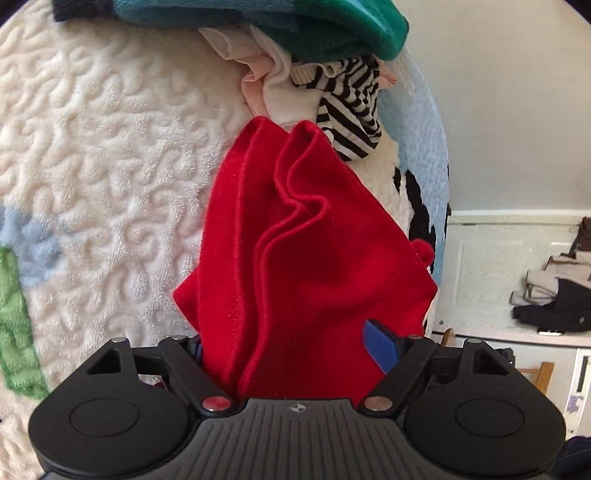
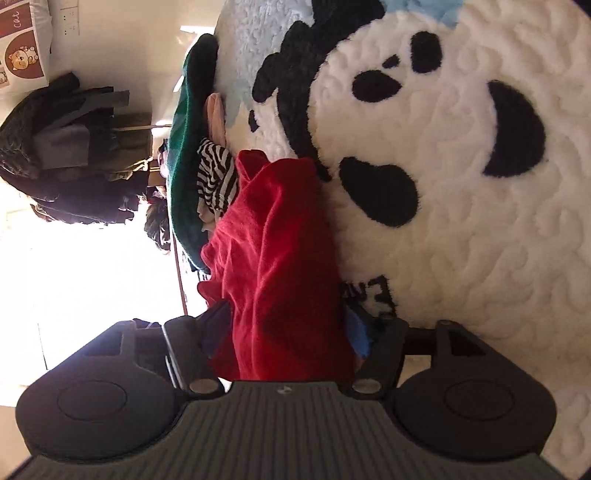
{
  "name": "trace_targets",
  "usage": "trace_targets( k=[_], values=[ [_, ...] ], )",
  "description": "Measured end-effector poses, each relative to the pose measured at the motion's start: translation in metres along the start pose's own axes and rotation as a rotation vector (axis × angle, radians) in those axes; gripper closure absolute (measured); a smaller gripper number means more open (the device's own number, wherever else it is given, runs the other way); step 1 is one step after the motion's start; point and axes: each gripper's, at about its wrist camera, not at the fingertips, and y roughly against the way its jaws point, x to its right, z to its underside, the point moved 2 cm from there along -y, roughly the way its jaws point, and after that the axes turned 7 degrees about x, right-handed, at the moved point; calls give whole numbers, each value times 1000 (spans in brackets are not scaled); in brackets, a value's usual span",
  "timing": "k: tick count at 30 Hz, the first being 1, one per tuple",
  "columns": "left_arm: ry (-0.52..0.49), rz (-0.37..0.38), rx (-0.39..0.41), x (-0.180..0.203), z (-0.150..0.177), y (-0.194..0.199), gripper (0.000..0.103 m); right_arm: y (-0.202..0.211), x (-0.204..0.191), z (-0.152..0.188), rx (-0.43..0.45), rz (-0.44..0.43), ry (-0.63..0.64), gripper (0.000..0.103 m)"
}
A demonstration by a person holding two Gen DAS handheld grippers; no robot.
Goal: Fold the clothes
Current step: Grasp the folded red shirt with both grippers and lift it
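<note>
A crumpled red garment lies on the fluffy white blanket and runs back between the jaws of my left gripper. The jaws stand wide; the right blue pad shows a bare face beside the cloth, and the left pad is mostly hidden. In the right wrist view, which is rolled sideways, the same red garment fills the gap of my right gripper. Its jaws are also wide, and a blue pad peeks out at the cloth's edge.
A pile of clothes sits beyond the red one: a green sweater, a black-and-white striped piece and pale pink fabric. The blanket carries a panda picture. Dark coats hang past the bed; folded items lie off to the right.
</note>
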Motion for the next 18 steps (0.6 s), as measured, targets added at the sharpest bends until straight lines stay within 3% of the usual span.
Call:
trace_targets(
  k=[3,4,7,8,10,11,12,18],
  values=[
    [20,-11,9,-6,0,1,42,-10,-3,2,19,47,38,45],
    [17,-18,14,-5,0,0,42,-14,-4,4,26,64,59,55],
    [4,-36,24,1,0,-5,41,-20,-7,8,43,88,94,63],
    [0,-41,24,3,0,-6,42,-21,-7,9,45,101,98,73],
    [-22,-51,20,6,1,-4,53,-23,-7,9,47,114,118,80],
    [-33,-54,14,7,2,-2,70,-23,-9,9,47,117,129,81],
    [-44,-58,9,8,3,-1,74,-23,-11,9,47,123,136,82],
    [-134,-119,68,30,14,10,79,-18,-25,11,42,163,193,83]
  ],
)
